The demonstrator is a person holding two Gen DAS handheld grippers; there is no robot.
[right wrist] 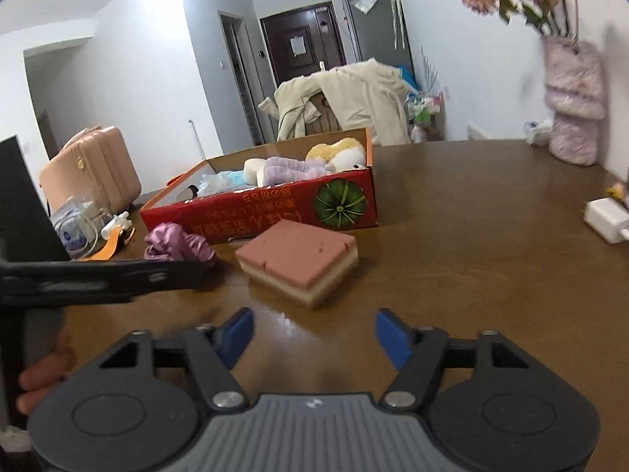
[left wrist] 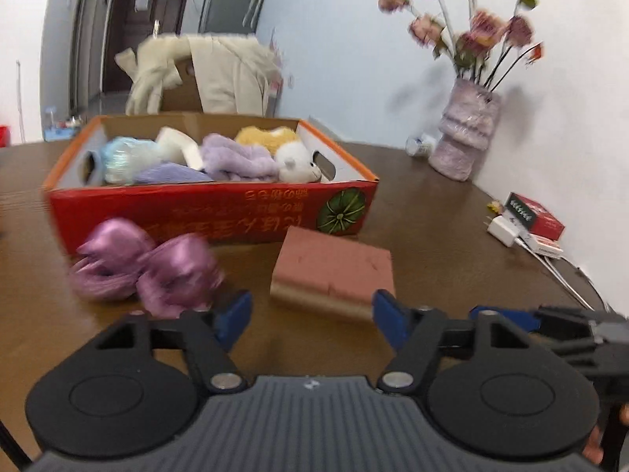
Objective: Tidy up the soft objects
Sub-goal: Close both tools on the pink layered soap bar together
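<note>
Red cardboard box (left wrist: 212,212) on the counter (left wrist: 432,244) already holds several soft items. Two remain outside, just before it: purple satin bundle (left wrist: 149,271) and pink sponge block (left wrist: 334,275). Left claw (left wrist: 312,320) and right claw (right wrist: 314,334) stand apart, empty. Brown wooden counter; white walls, dark door (right wrist: 302,47).

Both fisheye views are bright with soft indoor light, and the corners are dark and curved. The table (right wrist: 471,236) shows pale glare. In the left view, motion blur smears the flowers (left wrist: 475,19) and the purple cloth (left wrist: 149,271).
</note>
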